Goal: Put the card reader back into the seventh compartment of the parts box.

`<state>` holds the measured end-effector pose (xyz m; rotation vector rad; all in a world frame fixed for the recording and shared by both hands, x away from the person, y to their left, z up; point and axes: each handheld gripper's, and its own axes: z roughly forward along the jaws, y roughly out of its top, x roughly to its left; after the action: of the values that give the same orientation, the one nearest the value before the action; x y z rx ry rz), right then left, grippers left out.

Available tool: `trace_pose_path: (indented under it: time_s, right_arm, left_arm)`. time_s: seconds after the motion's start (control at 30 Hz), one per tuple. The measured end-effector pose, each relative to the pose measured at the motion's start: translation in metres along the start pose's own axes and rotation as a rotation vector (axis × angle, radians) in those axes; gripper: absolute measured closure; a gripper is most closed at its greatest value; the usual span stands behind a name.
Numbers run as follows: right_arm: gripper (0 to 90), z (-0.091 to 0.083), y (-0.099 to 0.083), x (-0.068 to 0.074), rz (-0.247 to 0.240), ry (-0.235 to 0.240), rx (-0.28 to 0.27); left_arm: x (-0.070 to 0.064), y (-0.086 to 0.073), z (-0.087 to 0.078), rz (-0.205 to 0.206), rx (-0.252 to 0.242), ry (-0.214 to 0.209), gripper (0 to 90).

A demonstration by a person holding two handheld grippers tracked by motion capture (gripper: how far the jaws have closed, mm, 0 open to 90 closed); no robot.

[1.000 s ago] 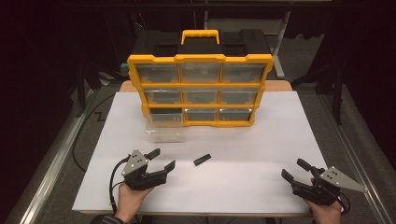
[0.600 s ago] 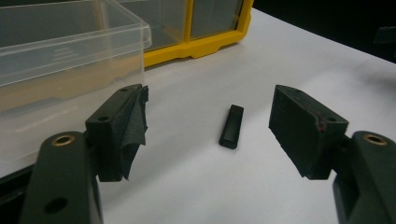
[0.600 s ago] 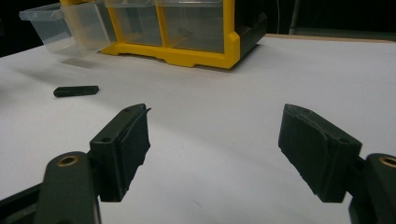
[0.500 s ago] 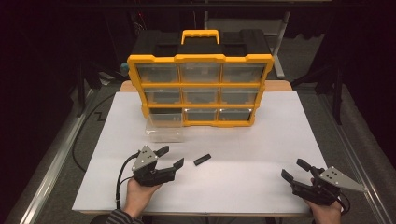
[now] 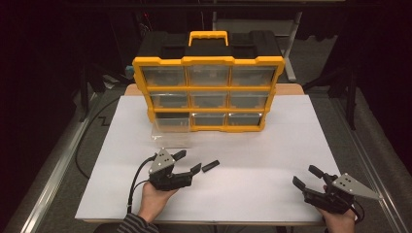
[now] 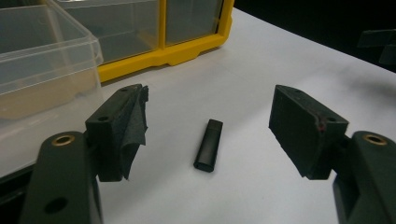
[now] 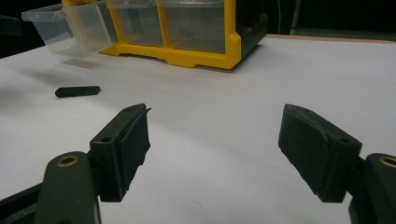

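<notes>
Standing at table's far end: yellow-and-black drawer organiser (image 5: 208, 82), 3 x 3 clear drawers, yellow carry handle on top; landmark for all below.
Table (image 5: 272, 155): white top, organiser on it.
Pulled-out drawer (image 5: 171, 127): bottom-left one of organiser, clear plastic, slid forward out of its slot (contents can't be told).
Small black stick (image 5: 210, 166): lies flat on table well in front of organiser, roughly below its middle column; looks like a USB-type stick, type unsure.
Left gripper (image 5: 187, 161): in front of organiser's left column, held in person's left hand (image 5: 154, 198); jaws spread wide, nothing between pads. Its tips sit just beside stick, on stick's left, not touching.
Left gripper view: stick (image 6: 208, 145) lies on table between the two pads and a bit ahead of them, apart from both; drawer (image 6: 44, 56) at upper left, organiser's yellow base behind.
Right gripper (image 5: 307, 176): well in front of organiser's right side, near table's near edge; jaws wide apart, holding nothing.
Right gripper view: bare table between pads; stick (image 7: 77, 91) far off to left, organiser (image 7: 187, 32) beyond.
</notes>
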<state>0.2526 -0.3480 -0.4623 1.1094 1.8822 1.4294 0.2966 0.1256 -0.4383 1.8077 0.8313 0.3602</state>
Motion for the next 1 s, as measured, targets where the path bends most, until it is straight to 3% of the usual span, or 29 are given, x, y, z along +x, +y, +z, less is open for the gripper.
trace_pose_path:
  time_s: [0.57, 0.87, 1.0]
  right_arm:
    - [25.1, 0.000, 0.000, 0.000, 0.003, 0.001, 0.000]
    - [25.1, 0.000, 0.000, 0.000, 0.003, 0.003, 0.000]
    - [25.2, 0.000, 0.000, -0.001, 0.003, 0.004, -0.001]
  left_arm:
    - [-0.010, 0.012, 0.027, 0.015, 0.013, -0.030, 28.2]
    - [-0.010, 0.023, 0.036, 0.024, 0.102, -0.025, 31.5]
    - [-0.007, 0.030, 0.040, 0.012, 0.174, -0.018, 32.7]
